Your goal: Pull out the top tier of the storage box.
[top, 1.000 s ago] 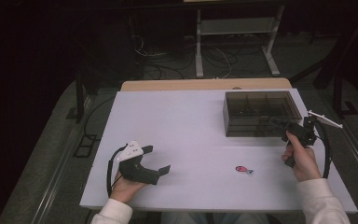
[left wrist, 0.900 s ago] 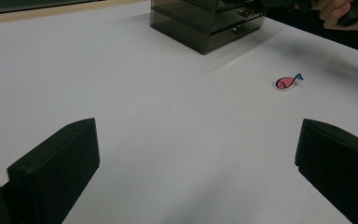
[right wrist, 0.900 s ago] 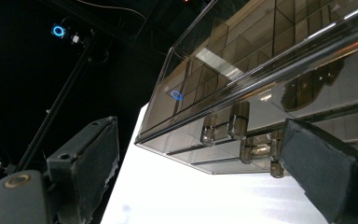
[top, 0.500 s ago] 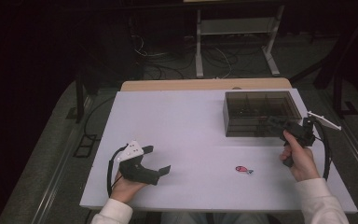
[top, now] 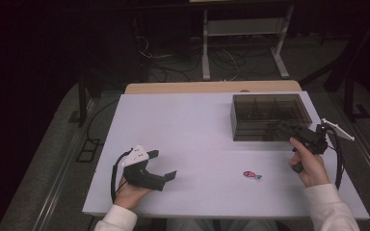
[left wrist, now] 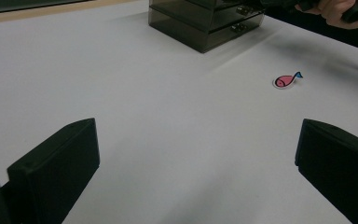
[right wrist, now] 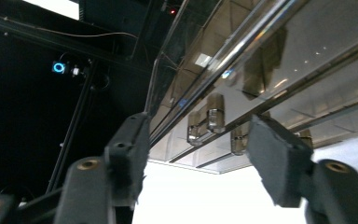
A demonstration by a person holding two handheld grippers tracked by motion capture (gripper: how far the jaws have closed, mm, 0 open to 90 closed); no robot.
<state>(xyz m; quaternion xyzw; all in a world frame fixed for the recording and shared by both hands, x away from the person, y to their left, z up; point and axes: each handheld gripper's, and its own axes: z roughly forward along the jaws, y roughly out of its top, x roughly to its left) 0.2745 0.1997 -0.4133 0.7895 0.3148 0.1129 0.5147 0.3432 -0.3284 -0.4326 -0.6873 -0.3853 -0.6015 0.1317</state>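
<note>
The right gripper (top: 289, 129) is held up against the front face of the smoked drawer box (top: 270, 115), which stands on the far right part of the white tabletop (top: 188, 130). In the right gripper view its jaws stand apart, one on each side of the small clear drawer knobs (right wrist: 214, 119) on the box's front, and neither jaw touches a knob. The right hand (top: 308, 163) grips the tool from the near side of the box.

A small pink fish sticker (top: 252, 174) lies flat on the tabletop, nearer the person than the box and a little to its left, well apart from both tools.

The left gripper (top: 166, 177) rests low over the tabletop far to the left of the box, near the front edge, held by the left hand (top: 130, 192). Its jaws are wide apart over bare tabletop, pointing toward the fish sticker and the box.
</note>
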